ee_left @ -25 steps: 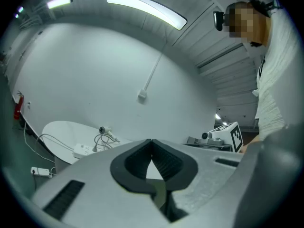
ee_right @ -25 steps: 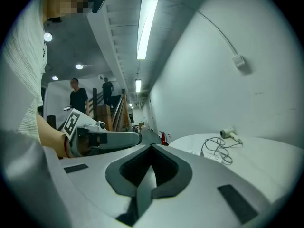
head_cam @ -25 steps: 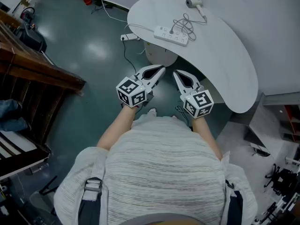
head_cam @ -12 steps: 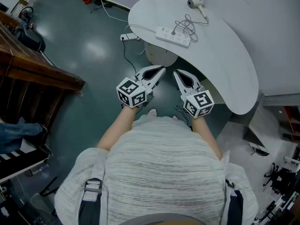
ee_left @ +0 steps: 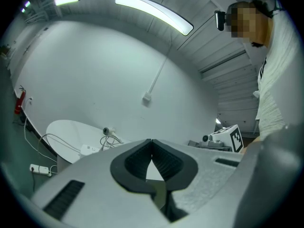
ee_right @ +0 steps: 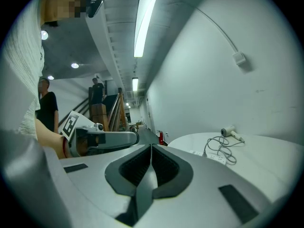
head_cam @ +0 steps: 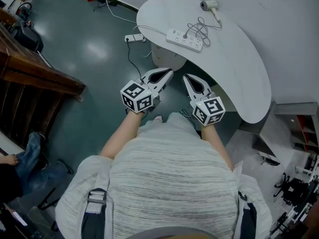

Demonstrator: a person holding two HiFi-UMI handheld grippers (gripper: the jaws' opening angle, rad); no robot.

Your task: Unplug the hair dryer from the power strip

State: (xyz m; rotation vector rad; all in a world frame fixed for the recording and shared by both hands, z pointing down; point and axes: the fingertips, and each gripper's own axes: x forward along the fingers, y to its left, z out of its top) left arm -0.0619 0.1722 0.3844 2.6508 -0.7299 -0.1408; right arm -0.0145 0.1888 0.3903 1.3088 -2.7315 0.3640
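Note:
A white power strip (head_cam: 185, 39) lies on the white curved table (head_cam: 239, 68), with the grey cord (head_cam: 200, 29) looped beside it. The cord runs to the small white hair dryer (head_cam: 209, 5) at the far edge. My left gripper (head_cam: 171, 72) and right gripper (head_cam: 186, 77) are held side by side over the floor, short of the table's near edge. Both are shut with nothing in them. The left gripper view shows the strip (ee_left: 89, 149) and dryer (ee_left: 109, 131) far off at the left. In the right gripper view the dryer (ee_right: 229, 132) and strip (ee_right: 209, 156) lie ahead at the right.
A second power strip (head_cam: 134, 38) lies on the green floor beside the table's pedestal (head_cam: 167, 59). Dark wooden stairs (head_cam: 35, 73) fill the left side. A seated person's legs (head_cam: 30, 163) show at lower left. Shelving and gear (head_cam: 299, 148) stand at the right.
Both grippers have drifted slightly left in the head view and stay shut. At the lower left a person's legs have come further into view.

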